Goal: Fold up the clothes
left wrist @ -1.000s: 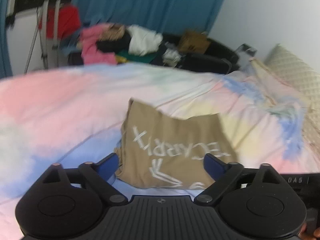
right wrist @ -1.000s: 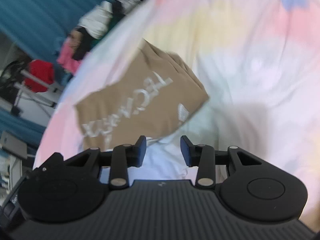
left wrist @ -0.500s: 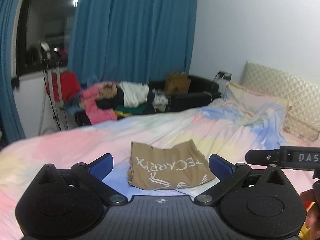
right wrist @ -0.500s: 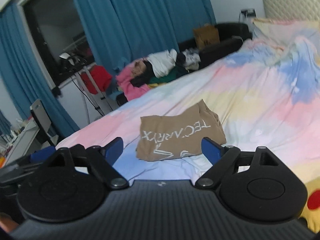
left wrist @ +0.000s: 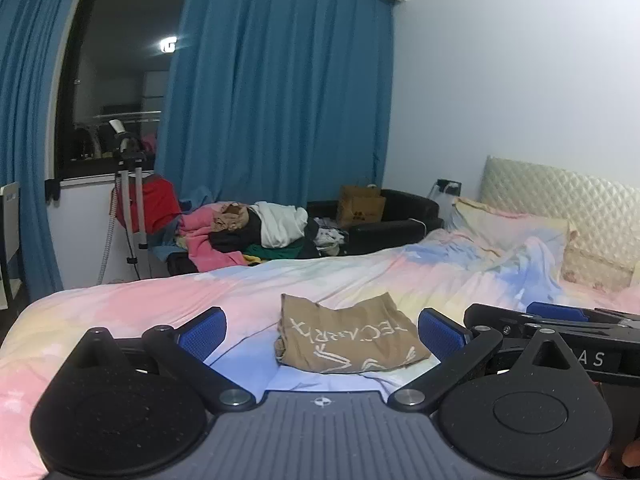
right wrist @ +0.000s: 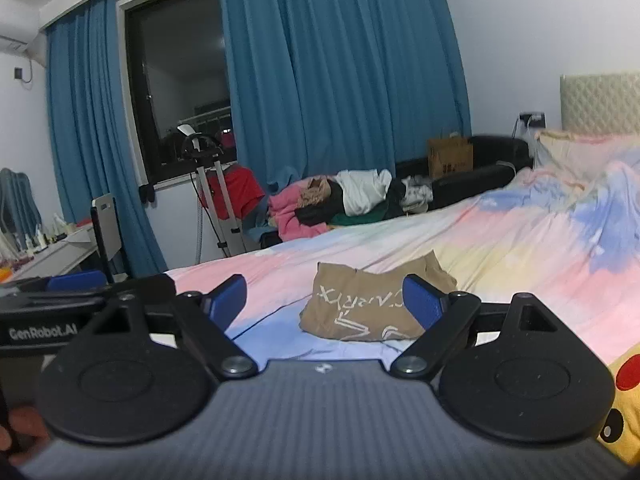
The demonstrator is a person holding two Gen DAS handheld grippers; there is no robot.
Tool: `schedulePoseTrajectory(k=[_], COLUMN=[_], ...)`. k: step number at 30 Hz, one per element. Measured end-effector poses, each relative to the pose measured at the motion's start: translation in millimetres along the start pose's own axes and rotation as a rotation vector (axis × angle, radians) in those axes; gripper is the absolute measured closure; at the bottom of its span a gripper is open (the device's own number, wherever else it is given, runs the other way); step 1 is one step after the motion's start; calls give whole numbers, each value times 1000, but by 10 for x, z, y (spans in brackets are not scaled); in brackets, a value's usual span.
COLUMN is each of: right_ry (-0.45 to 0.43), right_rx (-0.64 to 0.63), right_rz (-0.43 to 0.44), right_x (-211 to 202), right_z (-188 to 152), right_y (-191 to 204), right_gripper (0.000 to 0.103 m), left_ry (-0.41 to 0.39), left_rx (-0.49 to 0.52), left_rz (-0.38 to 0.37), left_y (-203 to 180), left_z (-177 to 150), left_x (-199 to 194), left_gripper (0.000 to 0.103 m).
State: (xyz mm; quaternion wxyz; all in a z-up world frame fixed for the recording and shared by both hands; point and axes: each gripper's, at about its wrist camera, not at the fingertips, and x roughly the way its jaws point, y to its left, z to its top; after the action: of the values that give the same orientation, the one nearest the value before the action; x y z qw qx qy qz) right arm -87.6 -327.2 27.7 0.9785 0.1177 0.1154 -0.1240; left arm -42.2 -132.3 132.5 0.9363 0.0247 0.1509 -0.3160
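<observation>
A tan garment with white lettering [left wrist: 348,338] lies folded into a small rectangle on the pastel bed cover [left wrist: 140,304]; the right wrist view shows the same garment [right wrist: 360,308]. My left gripper [left wrist: 322,330] is open, held back from and above the garment, nothing between its blue pads. My right gripper [right wrist: 324,304] is also open and empty, well short of the garment. Each gripper shows at the other view's edge: the right gripper [left wrist: 560,316] and the left gripper [right wrist: 72,282].
A heap of unfolded clothes [left wrist: 256,232] lies beyond the bed's far side, next to a black sofa [left wrist: 392,224] with a brown paper bag [left wrist: 360,204]. A tripod stand [left wrist: 130,200] stands by the window. Pillows [left wrist: 516,228] and a headboard are at right.
Both grippers have pulled back and risen from the garment, and both views have tilted up to take in the room. The right gripper's jaws went from narrow to wide open. The garment stays folded on the bed.
</observation>
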Motion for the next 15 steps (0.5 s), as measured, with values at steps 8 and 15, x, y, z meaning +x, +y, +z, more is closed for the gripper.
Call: schedulePoseTrajectory(k=[8,15], right_ry=[-46,-50], right_rx=[-48,-57], right_rz=[-41,-89], right_x=[73,191], right_z=[-218,-441], right_y=[90,96], right_gripper=[16,16], left_ry=[-23,-10], left_rx=[-34,-11], left_rz=[26,42], left_y=[281,380], left_z=[-263,-420], left_x=[8,126], left_gripper=[0,0])
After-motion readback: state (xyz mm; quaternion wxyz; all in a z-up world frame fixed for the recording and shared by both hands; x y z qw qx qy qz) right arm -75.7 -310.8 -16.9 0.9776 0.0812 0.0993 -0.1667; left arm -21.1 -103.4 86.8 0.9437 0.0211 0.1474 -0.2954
